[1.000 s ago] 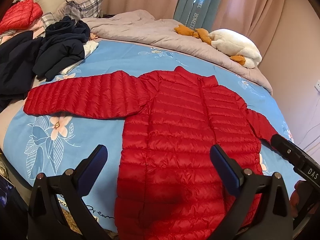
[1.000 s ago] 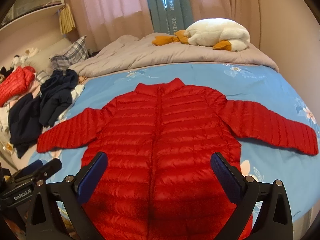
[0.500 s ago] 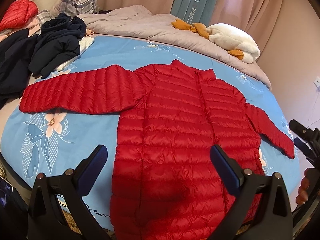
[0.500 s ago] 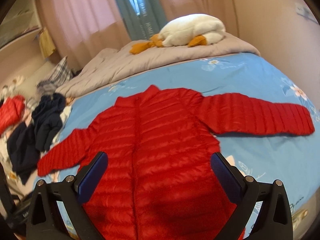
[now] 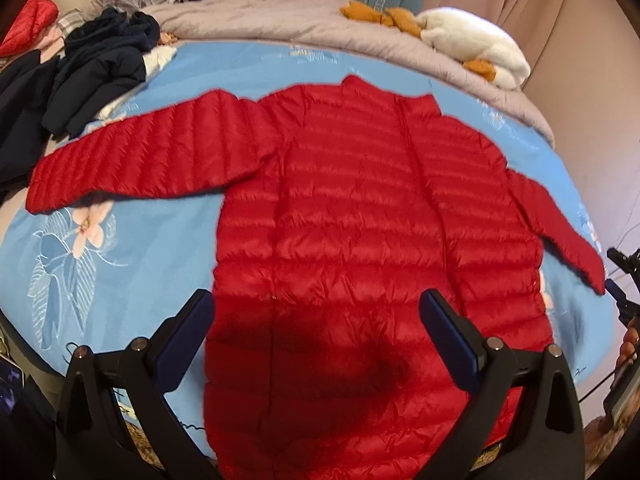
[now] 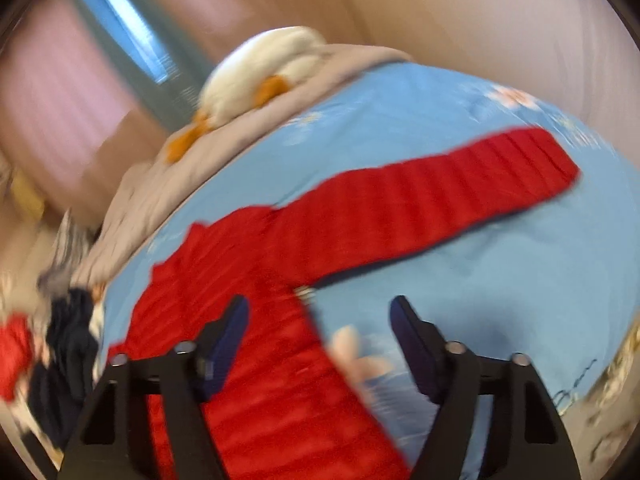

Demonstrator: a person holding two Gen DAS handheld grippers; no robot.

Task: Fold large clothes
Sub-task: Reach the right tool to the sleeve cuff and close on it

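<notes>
A red quilted down jacket (image 5: 360, 220) lies flat on a blue flowered bedsheet (image 5: 132, 248), front up, both sleeves spread out. My left gripper (image 5: 318, 332) is open and empty above the jacket's lower body. In the blurred, tilted right wrist view, my right gripper (image 6: 320, 336) is open and empty over the jacket's right side, near the armpit, with the right sleeve (image 6: 432, 196) stretching away up and to the right. The right gripper also shows at the far right edge of the left wrist view (image 5: 624, 280).
A pile of dark clothes (image 5: 88, 68) and another red garment (image 5: 28, 24) lie at the bed's far left. A grey duvet (image 5: 280, 16) and a white plush duck (image 5: 472, 44) lie along the back. A wall stands to the right.
My right gripper has swung right and tilted toward the jacket's right sleeve, and its jaws have narrowed somewhat. My left gripper has moved slightly closer over the jacket body.
</notes>
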